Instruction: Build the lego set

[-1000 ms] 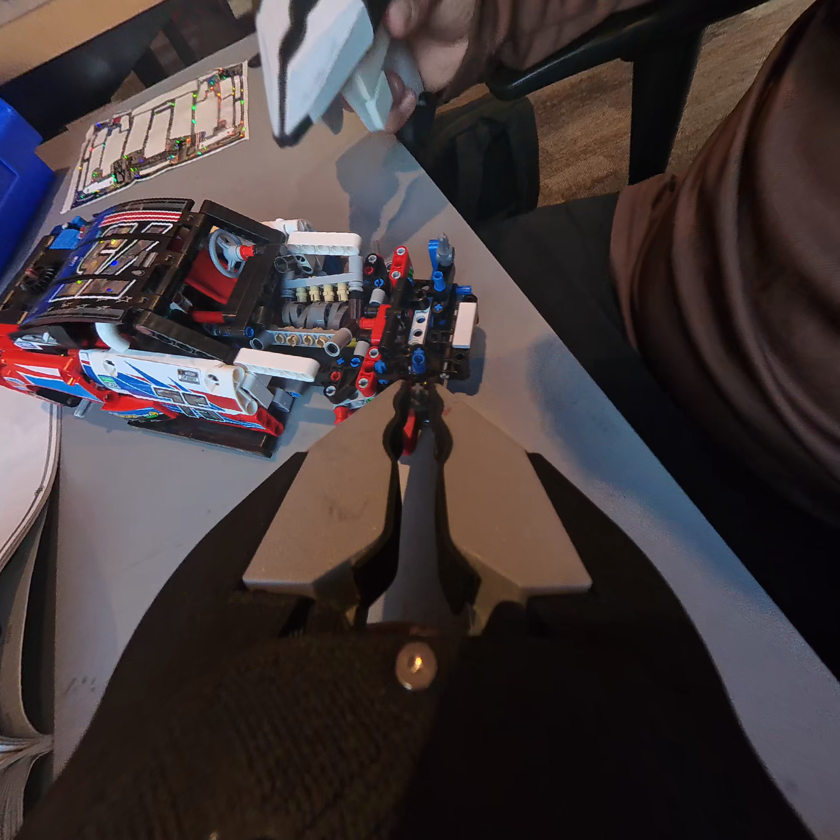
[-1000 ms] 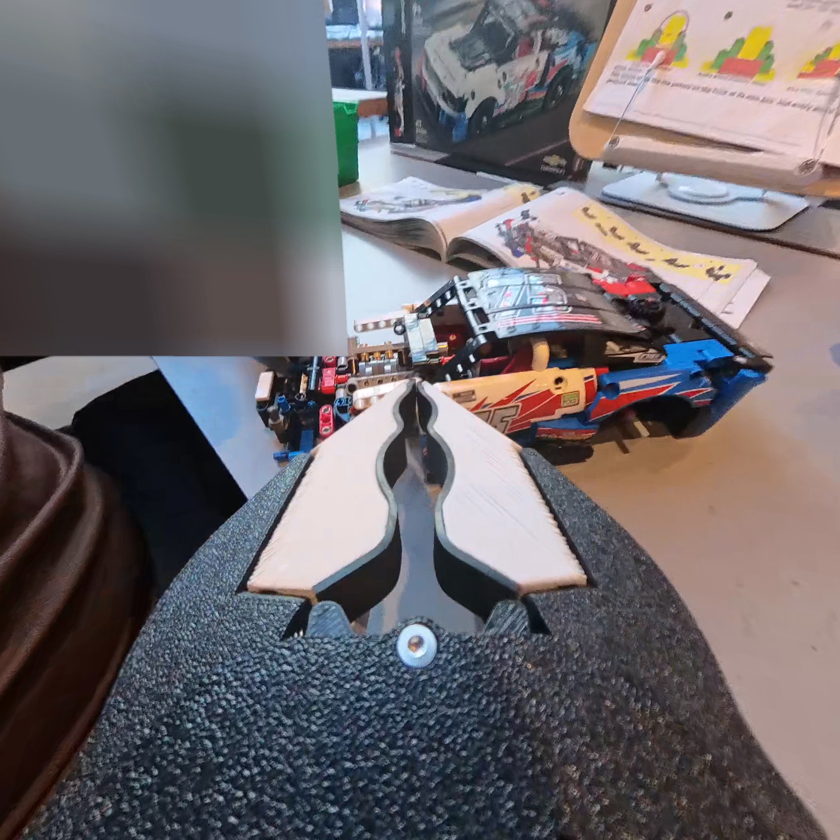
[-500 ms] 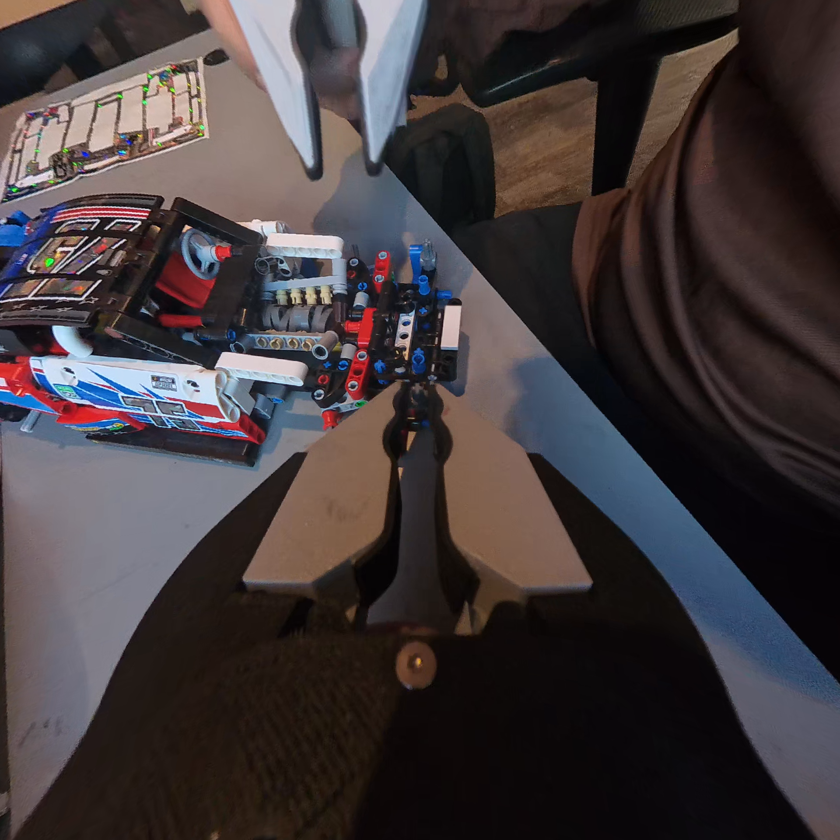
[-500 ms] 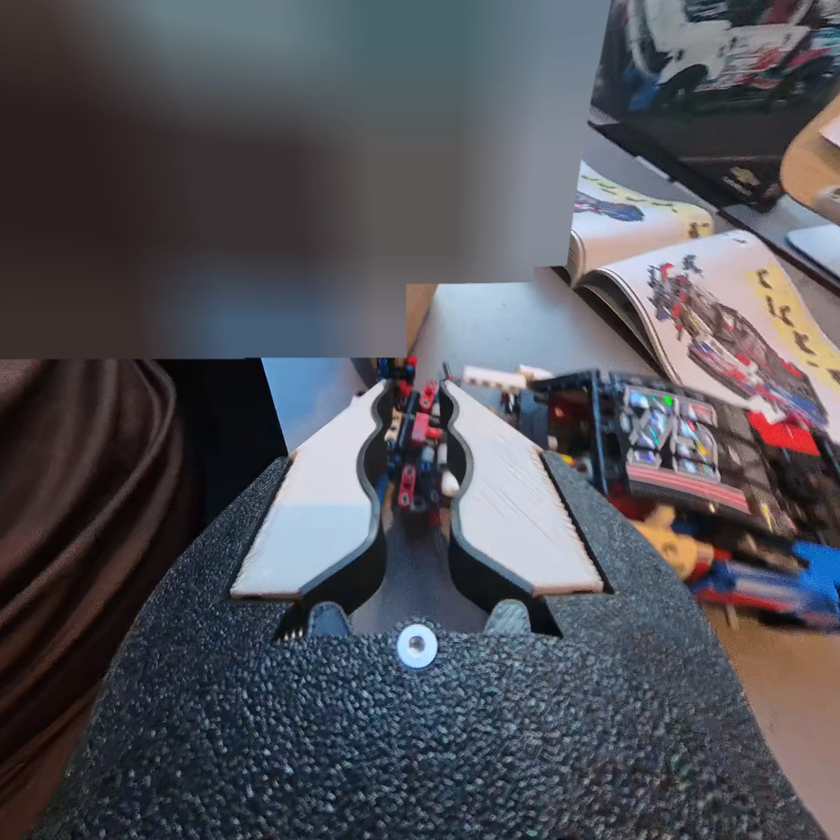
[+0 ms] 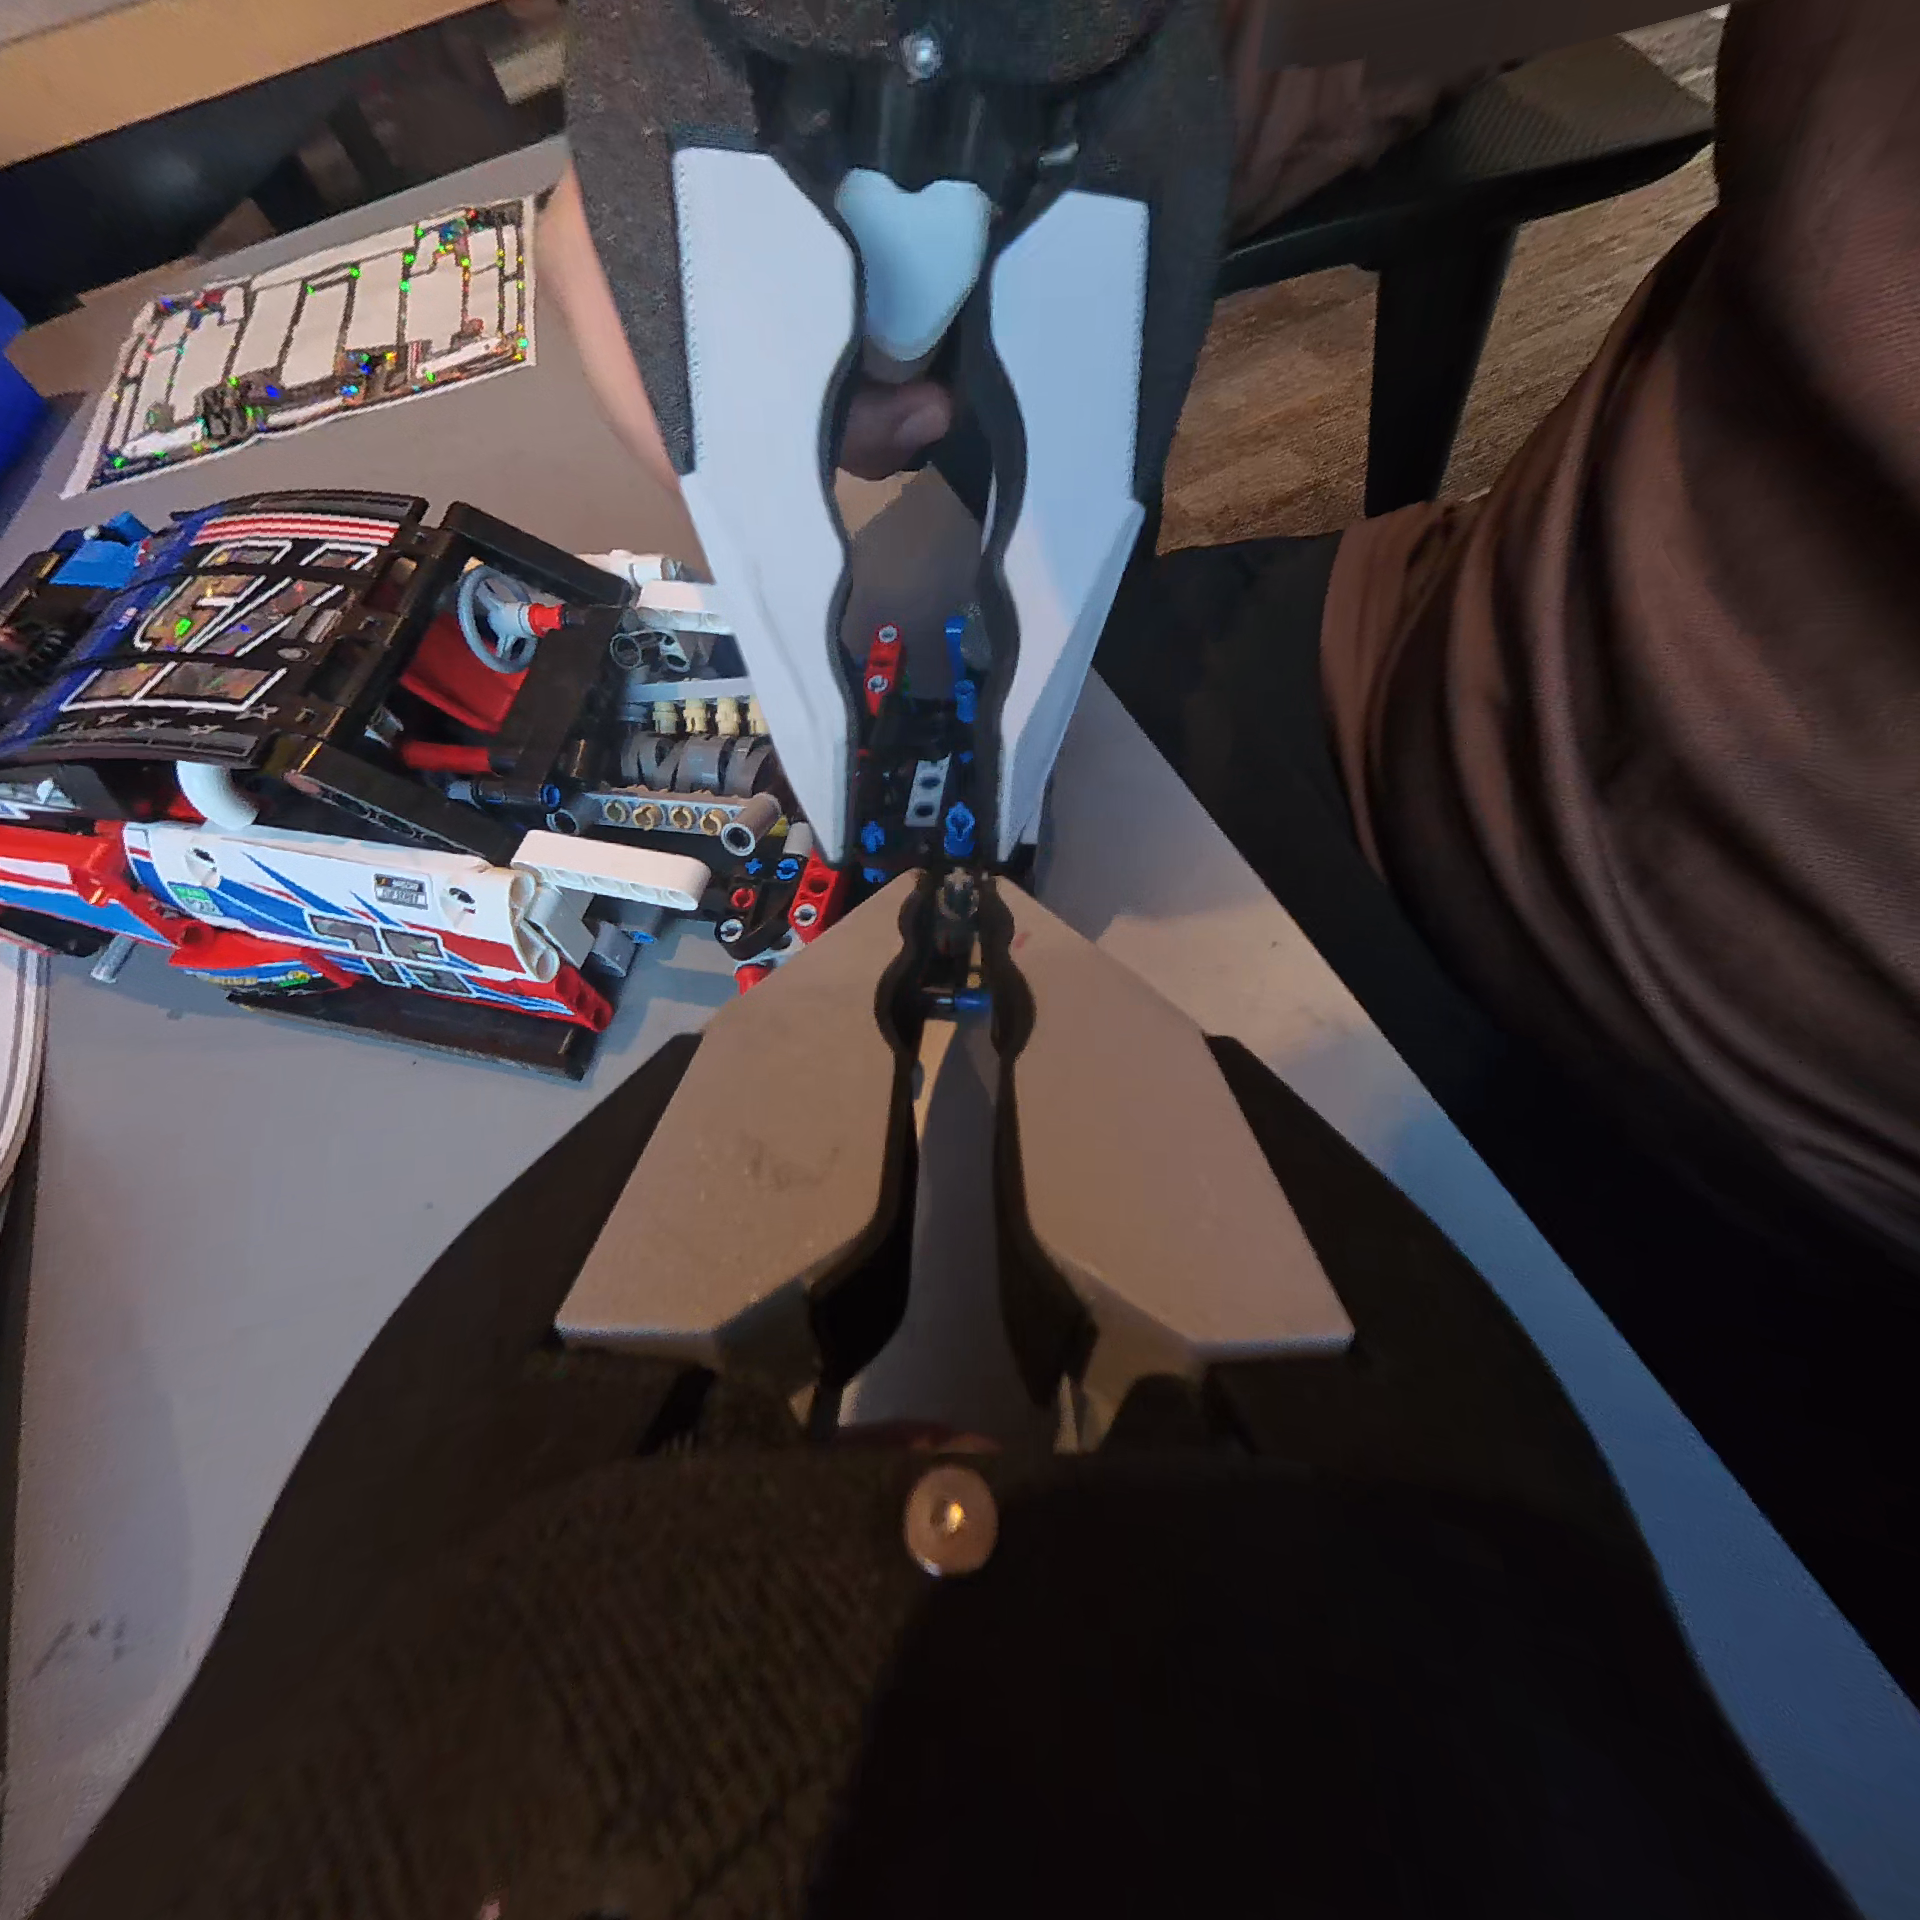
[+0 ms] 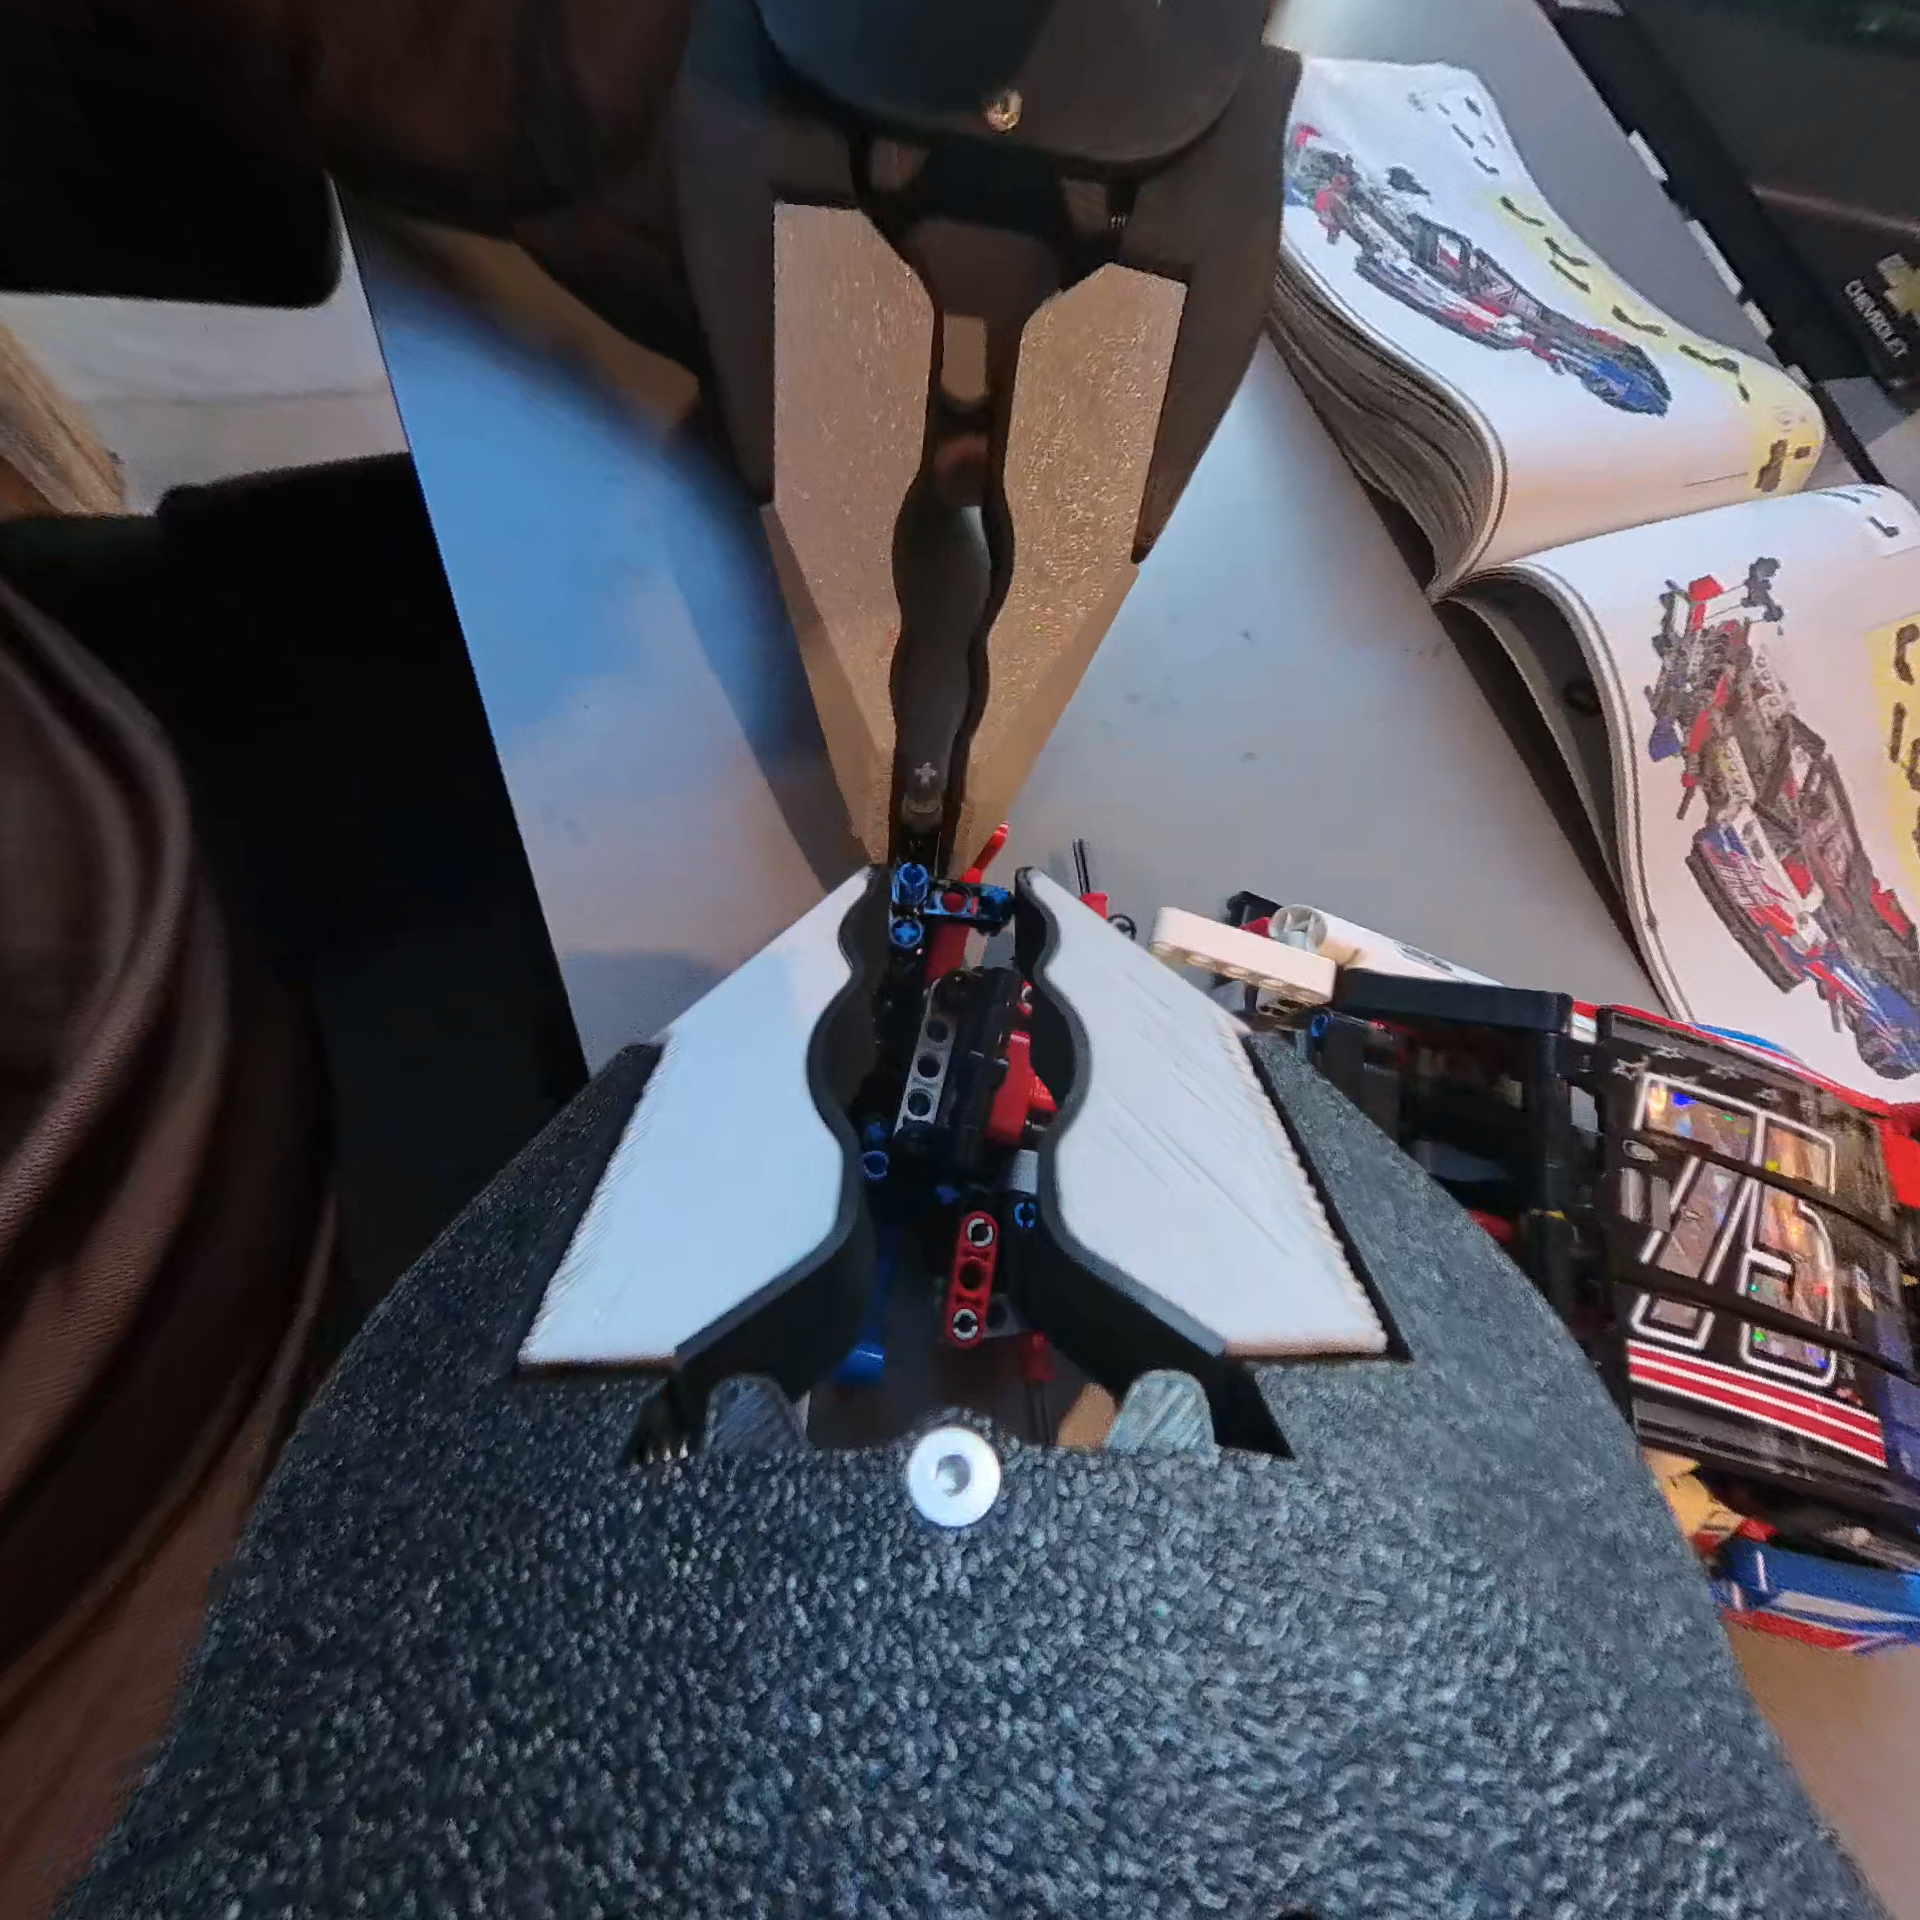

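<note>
A partly built red, white, blue and black Lego race car (image 5: 312, 769) lies on the grey table (image 5: 260, 1195), and it also shows in the right wrist view (image 6: 1714, 1195). My left gripper (image 5: 951, 899) is shut on a small black piece with blue pins (image 5: 956, 992), held against the car's open front assembly (image 5: 914, 769). My right gripper (image 6: 940, 899) comes from the opposite side. Its white fingers (image 5: 769, 582) stand a little apart, closed against both sides of the front assembly (image 6: 956, 1070). The two grippers' tips nearly meet.
A sticker sheet (image 5: 312, 343) lies at the far left of the table. An open instruction book (image 6: 1558, 343) lies beyond the car. The table edge (image 5: 1403, 1091) runs close on the right, with a person's brown-clad body (image 5: 1662, 727) and a chair beyond it. Only a small space, under 4 cm, lies between the two pairs of fingers.
My right gripper has opened, swung round and come down over the car's front assembly, facing my left gripper. My left gripper has stayed at the car's front end with its piece.
</note>
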Available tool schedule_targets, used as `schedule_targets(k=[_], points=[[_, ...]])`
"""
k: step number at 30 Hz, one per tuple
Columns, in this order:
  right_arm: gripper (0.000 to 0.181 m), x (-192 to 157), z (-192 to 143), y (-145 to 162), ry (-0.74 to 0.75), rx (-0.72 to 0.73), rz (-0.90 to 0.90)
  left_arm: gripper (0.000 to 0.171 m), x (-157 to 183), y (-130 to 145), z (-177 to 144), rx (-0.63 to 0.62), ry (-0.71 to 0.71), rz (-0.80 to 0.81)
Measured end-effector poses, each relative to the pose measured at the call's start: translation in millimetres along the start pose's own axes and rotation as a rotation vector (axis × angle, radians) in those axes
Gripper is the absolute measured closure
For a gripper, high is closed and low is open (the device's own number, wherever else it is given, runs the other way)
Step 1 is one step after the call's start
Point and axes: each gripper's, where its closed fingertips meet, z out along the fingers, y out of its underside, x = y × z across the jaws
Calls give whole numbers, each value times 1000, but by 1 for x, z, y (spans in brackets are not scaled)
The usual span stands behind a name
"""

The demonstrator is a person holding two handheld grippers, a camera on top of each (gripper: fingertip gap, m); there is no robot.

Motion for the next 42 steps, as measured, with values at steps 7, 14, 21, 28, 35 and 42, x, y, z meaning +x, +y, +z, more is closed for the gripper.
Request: schedule_targets(k=[7, 14, 21, 28, 35, 42], points=[[159, 0, 0, 2, 32, 14, 6, 166, -2, 2, 1, -15, -19, -23], [159, 3, -1, 5, 49, -14, 45, 157, -11, 7, -1, -41, -61, -61], [160, 3, 2, 6, 48, -30, 72, 166, -7, 5, -3, -34, -42, -51], [158, 3, 4, 5, 45, -35, 64, 166, -7, 9, -4, -51, -3, -114], [159, 6, -9, 0, -13, 11, 108, 166, -6, 15, -6, -57, 25, -129], [162, 29, -28, 1, 10, 59, 180, 167, -5, 16, -3, -48, 40, -110]])
